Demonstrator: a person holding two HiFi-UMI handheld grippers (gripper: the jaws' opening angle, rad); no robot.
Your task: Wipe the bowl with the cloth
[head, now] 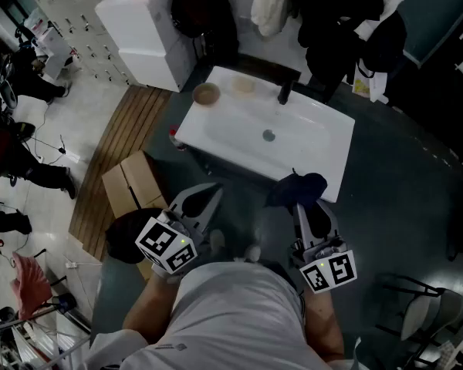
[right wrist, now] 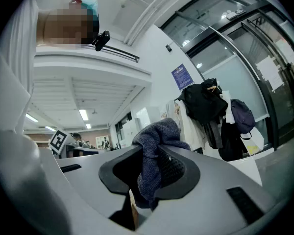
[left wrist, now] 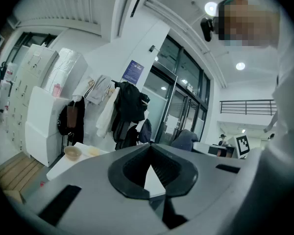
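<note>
1. While the right gripper (head: 309, 210) hangs level just short of the near edge of the white surface (head: 309, 149), its fingers (right wrist: 182, 170) are clamped on a dark blue cloth (head: 296, 186).
2. From the right gripper view, the cloth (right wrist: 159, 136) bunches up above the fingertips, and a tail of it hangs down between them.
3. To the left of it, the left gripper (head: 204, 199) is also level, off the near left corner of the surface.
4. In the left gripper view, the left gripper (left wrist: 150, 151) has its fingers (left wrist: 179, 173) together, tips meeting, with nothing between them.
5. A tan bowl (head: 206, 93) stands upright at the far left corner of the surface, well apart from both grippers. The left gripper view shows it (left wrist: 72, 152) beyond the fingers, to their left.
6. Just beside the bowl along the far edge lies a smaller pale dish (head: 244, 85). What it holds cannot be made out.
7. Further right on the far edge stands a dark upright object (head: 285, 92).
8. A small round grey spot (head: 268, 136) sits near the middle of the surface.
9. A cardboard box (head: 135, 182) lies on the floor off the left edge.
10. Dark coats (head: 204, 10) hang behind the far edge.
</note>
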